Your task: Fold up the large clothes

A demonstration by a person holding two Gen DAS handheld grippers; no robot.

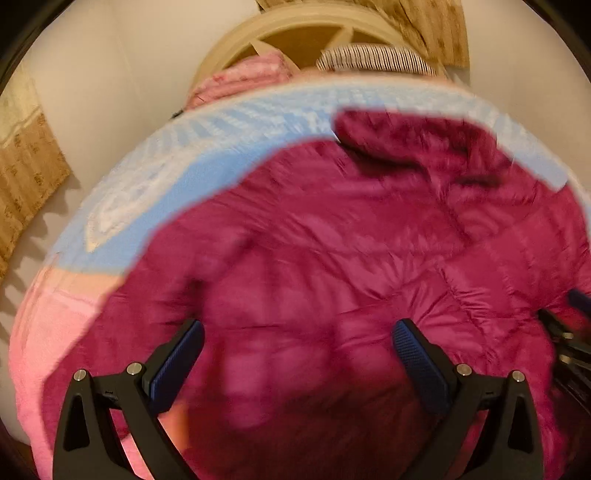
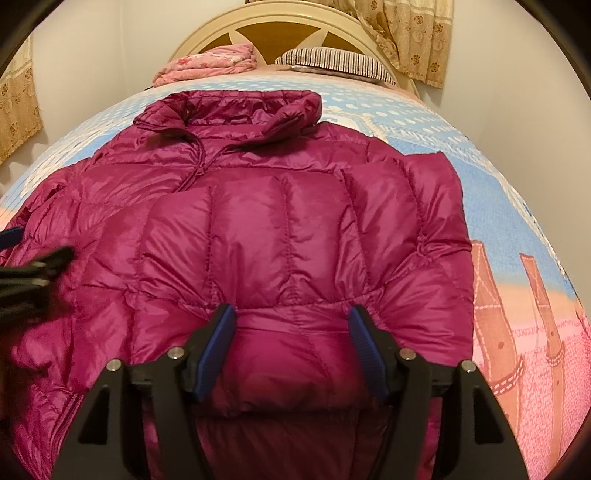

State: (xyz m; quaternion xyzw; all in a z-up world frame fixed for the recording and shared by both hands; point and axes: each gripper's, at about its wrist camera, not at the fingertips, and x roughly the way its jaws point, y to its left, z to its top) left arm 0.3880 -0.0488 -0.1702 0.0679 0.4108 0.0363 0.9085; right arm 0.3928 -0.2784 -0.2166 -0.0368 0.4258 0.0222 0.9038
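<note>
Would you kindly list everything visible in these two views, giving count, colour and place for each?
Jacket: one, magenta, quilted, spread on the bed, one sleeve folded across its front.
Bedspread: one, light blue and pink, under the jacket.
Folded blanket: one, pink, at the head of the bed, left side.
Pillow: one, striped, at the head, right side.
Headboard: one, cream, against the wall.
Curtains: beige, floral, both sides.
Left gripper: black with blue pads, open over the jacket.
Right gripper: same, open around a jacket fold.
</note>
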